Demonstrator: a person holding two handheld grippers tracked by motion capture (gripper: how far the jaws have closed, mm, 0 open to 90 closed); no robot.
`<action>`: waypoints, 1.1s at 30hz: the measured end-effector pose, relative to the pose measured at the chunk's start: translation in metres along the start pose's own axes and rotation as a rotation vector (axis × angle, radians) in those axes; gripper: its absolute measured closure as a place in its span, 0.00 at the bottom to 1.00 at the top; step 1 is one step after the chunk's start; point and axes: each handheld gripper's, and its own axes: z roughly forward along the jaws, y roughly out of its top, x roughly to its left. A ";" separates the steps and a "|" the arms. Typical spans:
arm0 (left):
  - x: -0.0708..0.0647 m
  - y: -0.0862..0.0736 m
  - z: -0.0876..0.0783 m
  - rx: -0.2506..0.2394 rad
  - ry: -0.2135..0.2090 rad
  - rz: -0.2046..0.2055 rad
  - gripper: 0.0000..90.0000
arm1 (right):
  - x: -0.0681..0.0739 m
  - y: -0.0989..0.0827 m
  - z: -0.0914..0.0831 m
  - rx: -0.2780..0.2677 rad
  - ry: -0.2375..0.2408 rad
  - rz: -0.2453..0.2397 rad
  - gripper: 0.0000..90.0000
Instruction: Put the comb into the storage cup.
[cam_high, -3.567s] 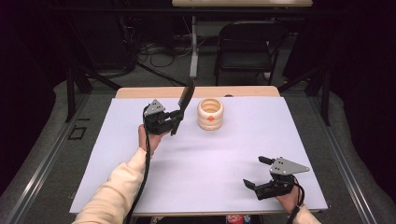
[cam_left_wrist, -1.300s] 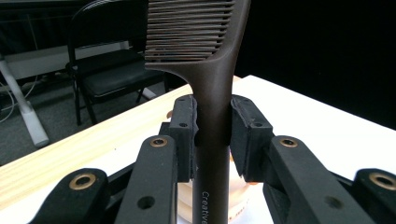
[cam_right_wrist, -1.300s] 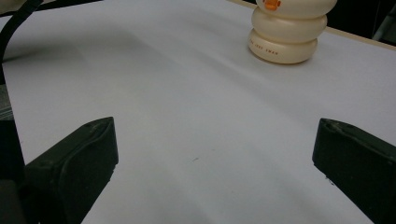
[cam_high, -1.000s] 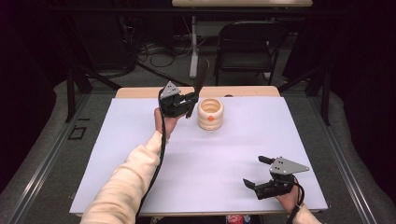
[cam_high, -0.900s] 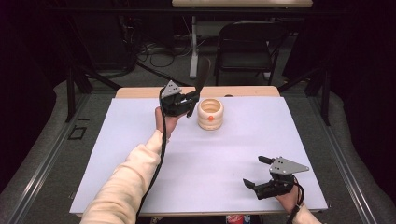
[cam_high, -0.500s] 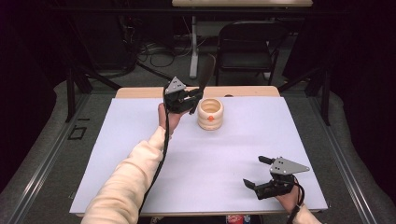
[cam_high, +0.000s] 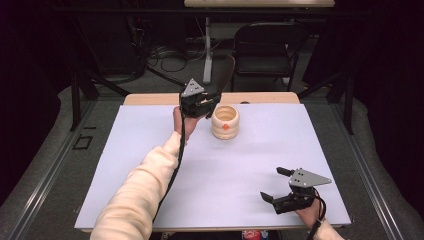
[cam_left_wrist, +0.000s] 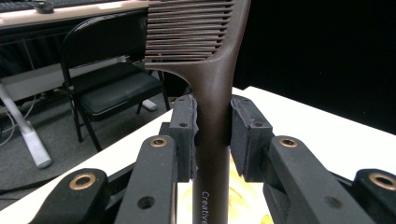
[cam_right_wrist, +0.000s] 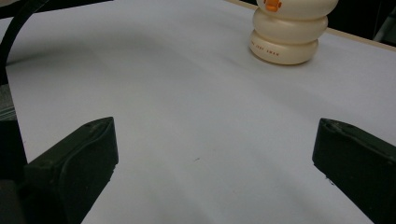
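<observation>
Left tongs (cam_high: 207, 103) raised beside cream ribbed holder (cam_high: 225, 121), right tongs (cam_high: 280, 186) spread wide near table edge

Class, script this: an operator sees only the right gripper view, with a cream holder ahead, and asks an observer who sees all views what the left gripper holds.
Observer: The left gripper is shut on a brown comb, by its handle.
Operator: Where is it?
Observer: Raised just left of the holder, by the far edge of the table.
Operator: The comb's teeth?
Observer: On the head, out past the jaws.
</observation>
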 end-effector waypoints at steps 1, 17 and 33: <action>0.000 0.000 0.001 -0.001 -0.001 0.001 0.80 | 0.000 0.000 0.000 0.000 0.000 0.001 0.00; -0.007 0.001 0.017 -0.028 0.005 0.028 0.80 | 0.000 0.000 0.000 0.000 0.000 0.001 0.00; -0.014 -0.005 0.032 -0.070 -0.003 0.029 0.80 | 0.000 0.000 0.000 0.002 0.001 -0.001 0.00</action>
